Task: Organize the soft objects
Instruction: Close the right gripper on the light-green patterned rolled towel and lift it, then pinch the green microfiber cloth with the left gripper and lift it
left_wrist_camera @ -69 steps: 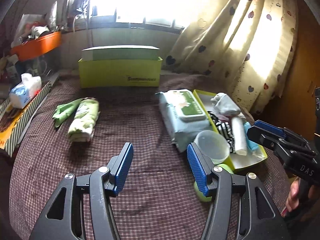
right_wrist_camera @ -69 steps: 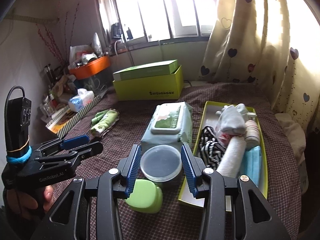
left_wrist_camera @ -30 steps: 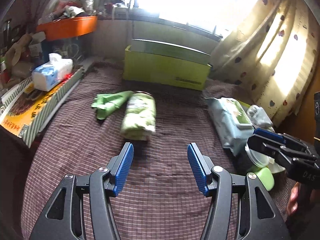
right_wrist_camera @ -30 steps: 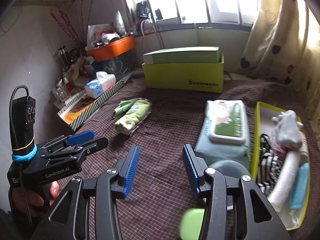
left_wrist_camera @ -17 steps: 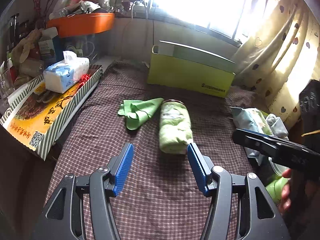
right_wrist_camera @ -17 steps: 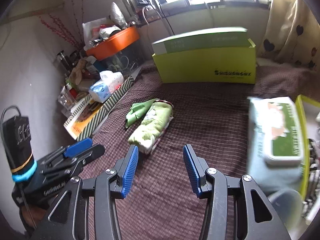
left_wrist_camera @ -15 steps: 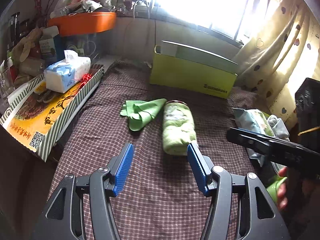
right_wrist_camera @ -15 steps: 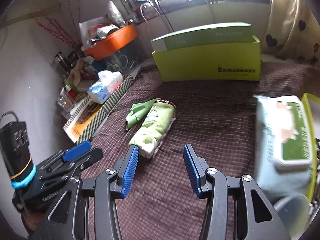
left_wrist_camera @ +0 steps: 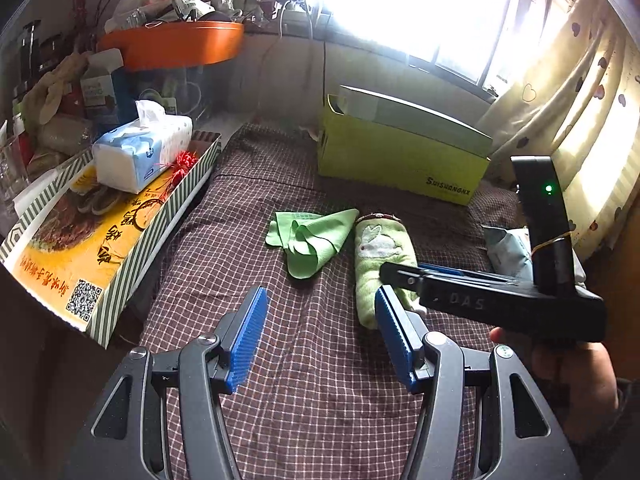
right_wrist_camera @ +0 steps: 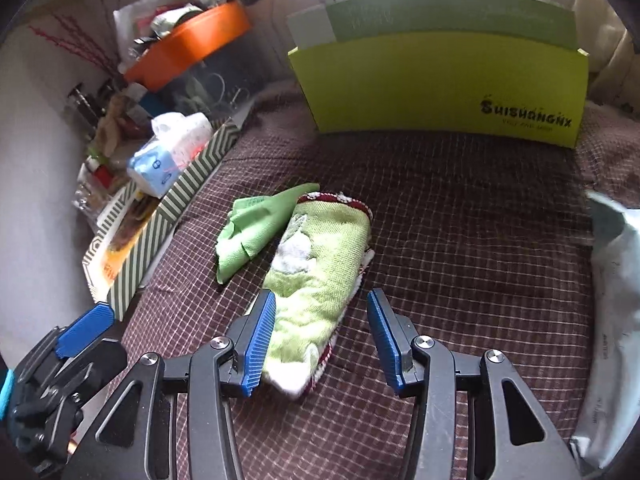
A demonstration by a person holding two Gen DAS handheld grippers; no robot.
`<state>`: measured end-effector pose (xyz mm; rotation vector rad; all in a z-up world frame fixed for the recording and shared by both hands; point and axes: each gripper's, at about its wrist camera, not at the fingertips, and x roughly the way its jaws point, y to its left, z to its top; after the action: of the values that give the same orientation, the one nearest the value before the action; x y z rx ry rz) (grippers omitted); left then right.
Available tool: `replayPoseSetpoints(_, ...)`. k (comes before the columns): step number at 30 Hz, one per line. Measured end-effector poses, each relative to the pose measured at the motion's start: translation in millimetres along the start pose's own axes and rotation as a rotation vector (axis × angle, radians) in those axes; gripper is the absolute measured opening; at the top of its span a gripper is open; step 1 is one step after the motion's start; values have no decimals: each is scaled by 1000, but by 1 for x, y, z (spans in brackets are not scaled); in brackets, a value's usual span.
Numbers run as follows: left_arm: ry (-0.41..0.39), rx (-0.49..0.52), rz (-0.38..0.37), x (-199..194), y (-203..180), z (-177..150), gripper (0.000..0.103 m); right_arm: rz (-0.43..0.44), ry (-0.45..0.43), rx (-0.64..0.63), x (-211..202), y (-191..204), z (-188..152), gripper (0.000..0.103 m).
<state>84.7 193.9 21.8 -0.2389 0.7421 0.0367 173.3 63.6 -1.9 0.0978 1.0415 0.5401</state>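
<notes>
Towel lies on checked cloth beside window.

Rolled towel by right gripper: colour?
Light green rolled towel, white rabbit patch, red-and-white edge; clearest in right wrist view.

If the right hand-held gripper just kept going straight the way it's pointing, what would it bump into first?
Most likely the rolled green towel. Its near end already lies between the open fingers of the right hand-held gripper, closer to the left finger. Depth is hard to judge, so it may instead slide over the towel's top.
</notes>
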Motion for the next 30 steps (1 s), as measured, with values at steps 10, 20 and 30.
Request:
replayPoseSetpoints(10, 36, 13, 3, 13, 3, 16, 57, -3, -35, -15, -14, 9, 1, 23)
replayPoseSetpoints(20, 96, 79, 11, 62, -15, 41, 57, -15, -146, 6, -89, -12, -8, 23)
replayPoseSetpoints(30, 176, 127, 89, 137, -16, 50, 57, -12, -202, 6, -122, -21, -12, 23)
